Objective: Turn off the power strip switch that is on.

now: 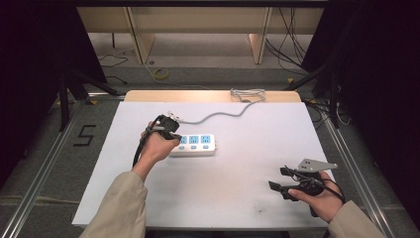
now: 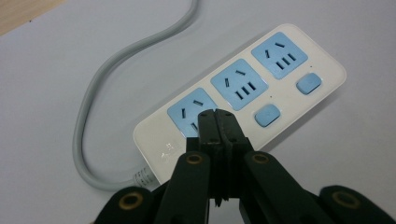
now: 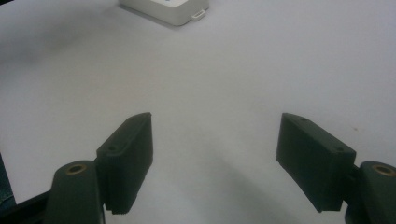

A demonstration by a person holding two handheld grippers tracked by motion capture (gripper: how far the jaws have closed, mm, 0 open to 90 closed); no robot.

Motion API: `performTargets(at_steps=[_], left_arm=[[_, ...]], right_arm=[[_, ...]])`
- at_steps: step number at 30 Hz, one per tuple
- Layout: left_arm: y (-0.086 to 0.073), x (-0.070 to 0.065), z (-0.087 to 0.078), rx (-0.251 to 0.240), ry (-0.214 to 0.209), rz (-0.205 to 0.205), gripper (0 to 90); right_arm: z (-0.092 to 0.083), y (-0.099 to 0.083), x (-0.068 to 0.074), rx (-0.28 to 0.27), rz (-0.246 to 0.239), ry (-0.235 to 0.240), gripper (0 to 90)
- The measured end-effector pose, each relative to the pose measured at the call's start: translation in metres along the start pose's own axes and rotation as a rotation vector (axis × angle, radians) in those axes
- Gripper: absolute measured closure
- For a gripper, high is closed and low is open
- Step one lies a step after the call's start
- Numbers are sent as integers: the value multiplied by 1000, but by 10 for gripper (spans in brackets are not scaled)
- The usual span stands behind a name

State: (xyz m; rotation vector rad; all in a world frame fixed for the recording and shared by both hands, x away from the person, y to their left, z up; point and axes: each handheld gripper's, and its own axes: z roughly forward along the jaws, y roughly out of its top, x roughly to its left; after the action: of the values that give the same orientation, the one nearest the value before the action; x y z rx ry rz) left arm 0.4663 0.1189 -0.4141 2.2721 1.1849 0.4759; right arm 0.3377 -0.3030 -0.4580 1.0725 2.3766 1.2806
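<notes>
On the white table [image 1: 223, 198], power strip [image 1: 195, 144] lying crosswise, cord end toward left tongs [image 1: 174, 135]

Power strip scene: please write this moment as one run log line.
left gripper: shut, tips over power strip | right gripper: open, nothing between, above table

A white desk [image 1: 208, 193] is carrying a white power strip [image 1: 198, 145] with blue sockets, lying flat near its middle. The strip's grey cord [image 1: 218, 115] is trailing across the surface toward the far wooden edge [image 1: 198, 95], ending coiled there.
</notes>
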Motion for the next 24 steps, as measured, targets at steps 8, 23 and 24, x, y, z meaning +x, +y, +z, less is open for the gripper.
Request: performTargets(at_steps=[8, 23, 24], left_arm=[[5, -1, 1, 1, 2, 3, 900], [8, 0, 9, 33, -2, 0, 900], [8, 0, 10, 35, -3, -1, 900]], right_arm=[[0, 0, 0, 0, 0, -1, 278], [0, 0, 0, 1, 0, 0, 278], [0, 0, 0, 1, 0, 0, 278]])
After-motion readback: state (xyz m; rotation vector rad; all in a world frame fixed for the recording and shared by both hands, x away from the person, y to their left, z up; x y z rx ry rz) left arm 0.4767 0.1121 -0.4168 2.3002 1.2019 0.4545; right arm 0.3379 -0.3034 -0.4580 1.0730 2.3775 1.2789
